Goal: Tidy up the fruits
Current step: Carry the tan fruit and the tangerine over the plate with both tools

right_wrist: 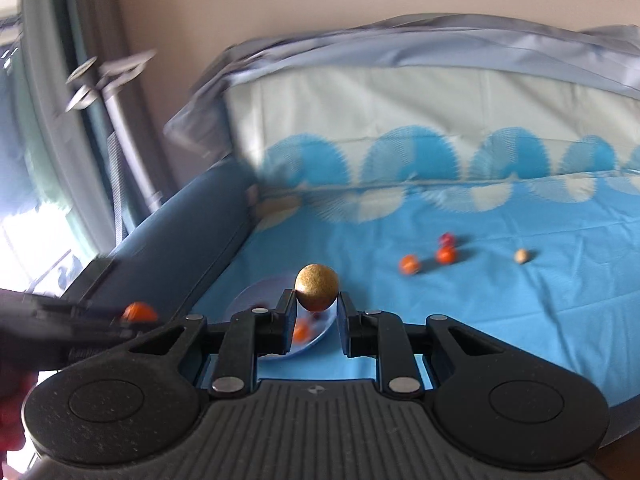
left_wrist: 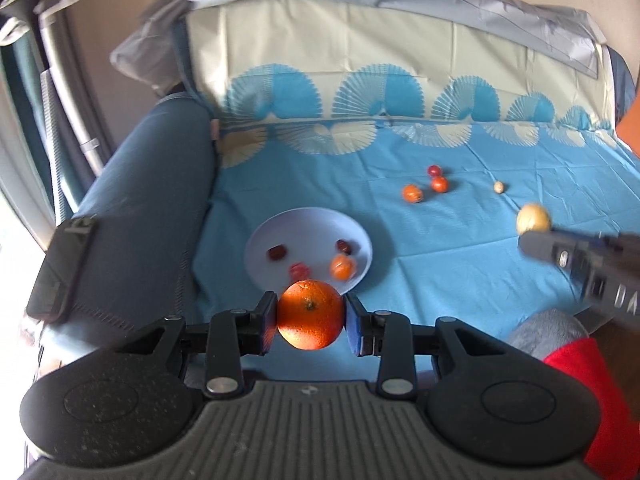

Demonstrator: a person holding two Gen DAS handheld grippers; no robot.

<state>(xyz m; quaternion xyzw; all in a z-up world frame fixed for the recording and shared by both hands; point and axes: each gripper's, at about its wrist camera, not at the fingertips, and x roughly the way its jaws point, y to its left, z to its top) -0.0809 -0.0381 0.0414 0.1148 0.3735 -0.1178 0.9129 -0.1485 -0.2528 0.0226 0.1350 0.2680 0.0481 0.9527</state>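
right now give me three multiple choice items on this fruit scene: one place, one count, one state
1. Where is the plate?
A. on the blue cloth
B. on the floor
C. on a shelf

2. How many fruits lie loose on the cloth beyond the plate?
A. one
B. four
C. nine

3. What is the left claw doing?
A. hanging open
B. gripping a plate
C. gripping an orange

Key: 1 A, the plate sits on the cloth. 2 B, four small fruits lie there. 3 C, both fingers press the orange.

Plate [right_wrist: 256, 292] mostly hidden — small fruits [left_wrist: 298, 270] blurred, unidentifiable.
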